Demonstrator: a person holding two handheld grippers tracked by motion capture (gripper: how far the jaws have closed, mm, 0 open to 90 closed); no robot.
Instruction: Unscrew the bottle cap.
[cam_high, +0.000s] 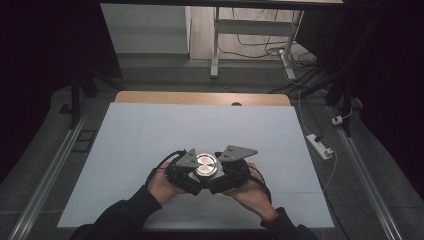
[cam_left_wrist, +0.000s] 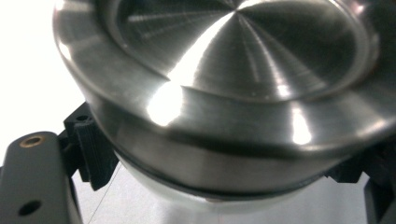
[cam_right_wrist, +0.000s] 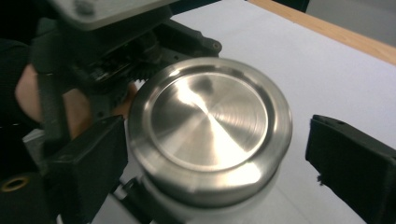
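Steel lid (cam_high: 205, 164) sits lower centre of high view, above white counter (cam_high: 150, 135). Left gripper (cam_high: 186, 172) jaws clamped on jar below lid. Right gripper (cam_right_wrist: 215, 154) jaws apart, straddling lid, one side not touching. Tip: centre jaws on rim, squeeze evenly before twisting, keep left steady.

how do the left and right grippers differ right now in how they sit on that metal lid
The left gripper is clamped on the jar under the metal lid; the right gripper has its fingers around the lid, with a clear gap on one side. The left gripper's fingers sit below the lid's rim, the right gripper's level with it. Both are black, hand-held and meet at the lid over the white table.
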